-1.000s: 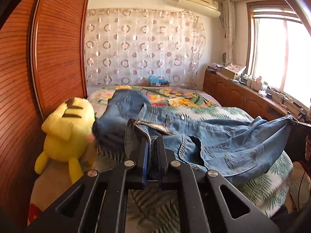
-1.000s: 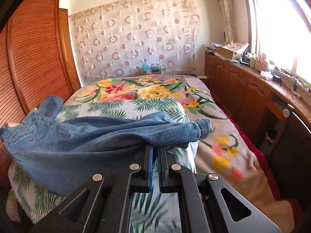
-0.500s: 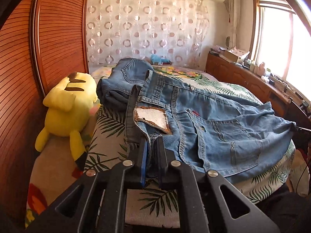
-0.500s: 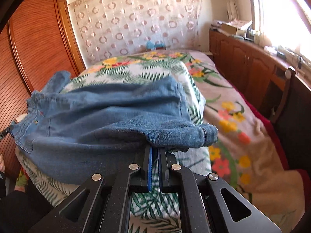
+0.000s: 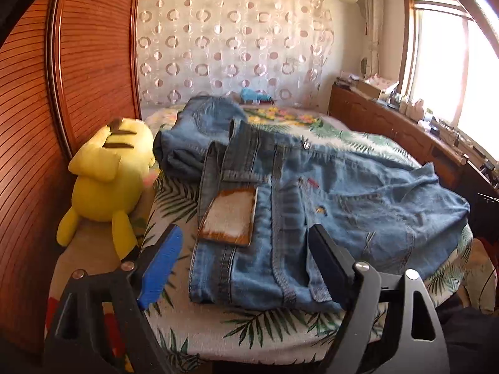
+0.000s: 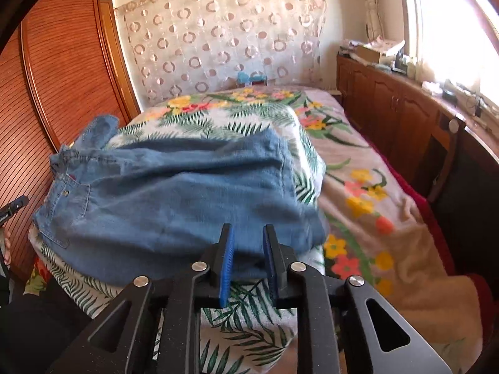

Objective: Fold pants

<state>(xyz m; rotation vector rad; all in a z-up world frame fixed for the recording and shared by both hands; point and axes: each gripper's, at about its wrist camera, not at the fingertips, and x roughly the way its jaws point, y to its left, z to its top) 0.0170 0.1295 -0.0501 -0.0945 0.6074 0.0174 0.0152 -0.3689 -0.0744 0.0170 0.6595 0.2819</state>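
The pants (image 5: 312, 187) are lying spread across the bed (image 5: 274, 327) — waistband end at the near edge, just beside a yellow plush toy (image 5: 106, 174). The left gripper (image 5: 246, 255) is opening wide, its jaws straddling the waistband without pressing it. The right gripper (image 6: 248, 243) is opening too — the denim hem sitting loose between its parted jaws.
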